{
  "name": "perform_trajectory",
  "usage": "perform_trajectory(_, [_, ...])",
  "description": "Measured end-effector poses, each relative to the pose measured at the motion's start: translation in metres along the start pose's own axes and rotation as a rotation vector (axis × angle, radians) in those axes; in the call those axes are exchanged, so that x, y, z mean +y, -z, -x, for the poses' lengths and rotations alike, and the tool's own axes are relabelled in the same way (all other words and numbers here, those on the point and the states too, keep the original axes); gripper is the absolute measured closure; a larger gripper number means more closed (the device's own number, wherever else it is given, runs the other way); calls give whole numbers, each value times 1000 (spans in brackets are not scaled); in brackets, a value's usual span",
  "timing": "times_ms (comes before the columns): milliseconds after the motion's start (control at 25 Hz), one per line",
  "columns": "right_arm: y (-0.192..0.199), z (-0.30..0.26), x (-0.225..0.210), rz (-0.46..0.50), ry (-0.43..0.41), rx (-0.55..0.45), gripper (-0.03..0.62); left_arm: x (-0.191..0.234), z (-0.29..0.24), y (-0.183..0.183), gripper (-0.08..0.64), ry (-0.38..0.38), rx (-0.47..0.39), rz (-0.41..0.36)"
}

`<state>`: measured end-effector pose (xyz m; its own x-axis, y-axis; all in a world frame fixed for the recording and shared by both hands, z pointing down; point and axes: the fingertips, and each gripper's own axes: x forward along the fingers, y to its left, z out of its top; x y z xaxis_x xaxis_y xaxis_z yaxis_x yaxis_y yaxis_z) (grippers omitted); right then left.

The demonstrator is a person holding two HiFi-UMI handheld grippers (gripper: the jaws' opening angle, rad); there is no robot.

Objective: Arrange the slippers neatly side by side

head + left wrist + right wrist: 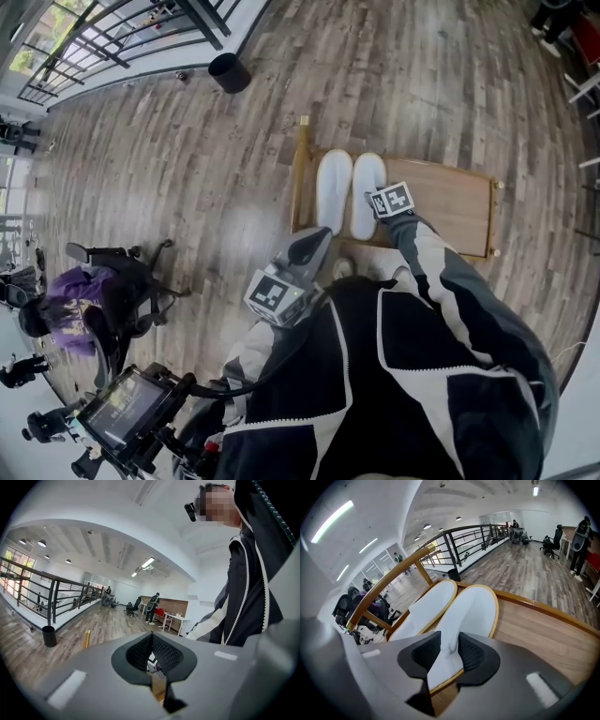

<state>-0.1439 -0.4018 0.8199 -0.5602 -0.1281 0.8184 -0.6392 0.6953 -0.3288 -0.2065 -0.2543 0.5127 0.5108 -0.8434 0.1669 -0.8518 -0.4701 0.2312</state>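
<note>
Straddling right white slipper (473,606), beside left white slipper (424,604) on wooden rack (534,625), with right gripper (449,649) unclenched; holding left gripper (152,654) clenched, empty.

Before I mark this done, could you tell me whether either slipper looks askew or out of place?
Nothing stands out: the left slipper and the right slipper lie parallel, side by side, toes about level, on the wooden tray.
</note>
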Motion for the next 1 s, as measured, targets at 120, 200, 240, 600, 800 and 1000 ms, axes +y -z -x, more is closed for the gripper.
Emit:
perform_trajectory(120, [-3, 6, 4, 5, 1, -11, 439, -1, 1, -3, 541, 7, -4, 2])
perform_trajectory(200, [-4, 10, 3, 0, 8, -18, 427, -1, -1, -5, 541, 17, -12, 1])
perform_trajectory(240, [-4, 12, 1, -5, 11, -23, 426, -2, -4, -5, 540, 25, -16, -2])
perform_trajectory(600, [-42, 94, 23, 37, -35, -264, 470, -21, -39, -22, 541, 126, -48, -4])
perform_trajectory(800, [-65, 196, 58, 104, -61, -522, 536, -42, -55, -33, 540, 205, -61, -10])
perform_trajectory(1000, [-68, 305, 88, 187, -71, -770, 589, -66, -69, -52, 541, 273, -79, -30])
